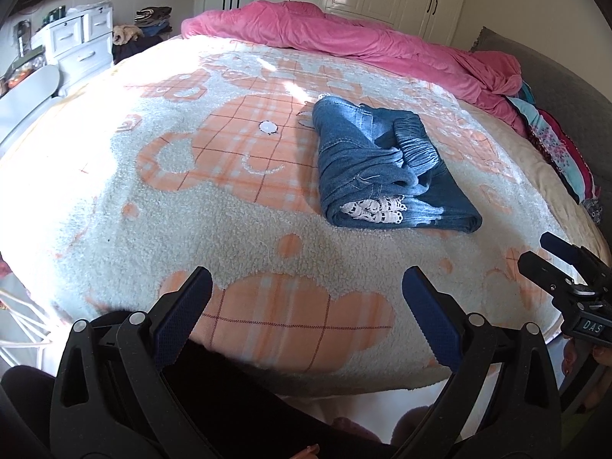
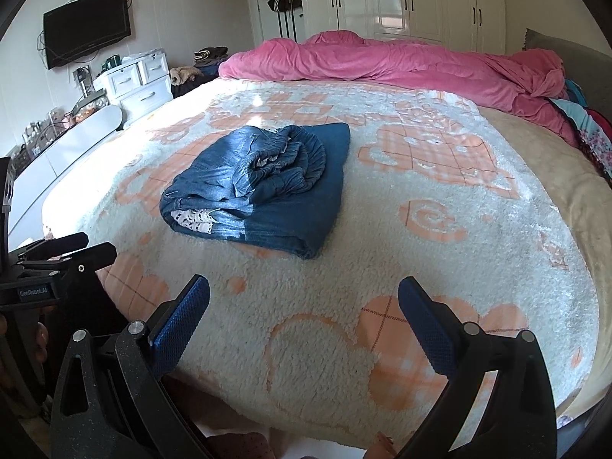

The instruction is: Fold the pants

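on the bed's fleece blanket (image 2: 382, 229), the jeans (image 2: 260, 187) lie folded into a thick bundle, elastic waistband bunched on top and white lace showing at the near edge. both grippers hang over the near edge of the bed, well apart from the jeans. left gripper (image 1: 306, 306) has its blue pads spread wide, holding nothing; right gripper (image 2: 304, 310) likewise. a pink duvet (image 2: 401, 61) is heaped along the far side.
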`<state>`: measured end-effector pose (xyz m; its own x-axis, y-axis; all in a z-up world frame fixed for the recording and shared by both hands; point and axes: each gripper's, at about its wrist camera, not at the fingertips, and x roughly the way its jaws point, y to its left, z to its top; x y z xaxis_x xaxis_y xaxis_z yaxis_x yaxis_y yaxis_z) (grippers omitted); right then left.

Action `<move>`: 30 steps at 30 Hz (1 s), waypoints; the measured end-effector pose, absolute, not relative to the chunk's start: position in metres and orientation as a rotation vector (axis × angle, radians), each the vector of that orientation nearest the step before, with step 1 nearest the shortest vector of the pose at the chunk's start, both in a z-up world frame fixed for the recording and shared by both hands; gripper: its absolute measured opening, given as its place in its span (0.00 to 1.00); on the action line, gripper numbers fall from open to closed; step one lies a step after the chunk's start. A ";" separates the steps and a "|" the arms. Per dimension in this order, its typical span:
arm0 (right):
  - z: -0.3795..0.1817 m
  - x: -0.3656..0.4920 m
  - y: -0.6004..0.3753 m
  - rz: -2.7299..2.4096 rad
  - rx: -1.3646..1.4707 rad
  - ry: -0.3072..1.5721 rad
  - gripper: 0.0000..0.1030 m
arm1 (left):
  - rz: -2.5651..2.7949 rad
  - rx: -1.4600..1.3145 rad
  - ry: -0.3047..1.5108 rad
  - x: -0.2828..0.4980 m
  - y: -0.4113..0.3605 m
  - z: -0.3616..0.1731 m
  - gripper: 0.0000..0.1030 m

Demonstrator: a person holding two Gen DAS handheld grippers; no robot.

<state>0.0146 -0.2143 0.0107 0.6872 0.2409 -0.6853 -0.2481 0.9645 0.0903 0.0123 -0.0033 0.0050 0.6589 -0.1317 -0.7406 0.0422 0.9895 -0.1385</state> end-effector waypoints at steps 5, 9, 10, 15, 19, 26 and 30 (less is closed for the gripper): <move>0.012 0.015 -0.214 0.271 -0.013 0.765 0.96 | -0.097 -0.107 0.845 0.011 -0.005 0.006 0.91; 0.013 0.014 -0.214 0.270 -0.016 0.760 0.96 | -0.093 -0.102 0.845 0.011 -0.005 0.007 0.91; 0.013 0.014 -0.214 0.270 -0.017 0.760 0.96 | -0.092 -0.100 0.845 0.011 -0.005 0.007 0.91; 0.013 0.014 -0.214 0.276 -0.015 0.765 0.96 | -0.088 -0.099 0.847 0.010 -0.005 0.007 0.91; 0.013 0.014 -0.214 0.275 -0.014 0.764 0.96 | -0.084 -0.097 0.847 0.009 -0.005 0.008 0.91; 0.013 0.013 -0.214 0.266 -0.012 0.764 0.96 | -0.082 -0.093 0.847 0.008 -0.006 0.008 0.91; 0.013 0.012 -0.214 0.265 -0.013 0.763 0.96 | -0.081 -0.094 0.846 0.008 -0.006 0.009 0.91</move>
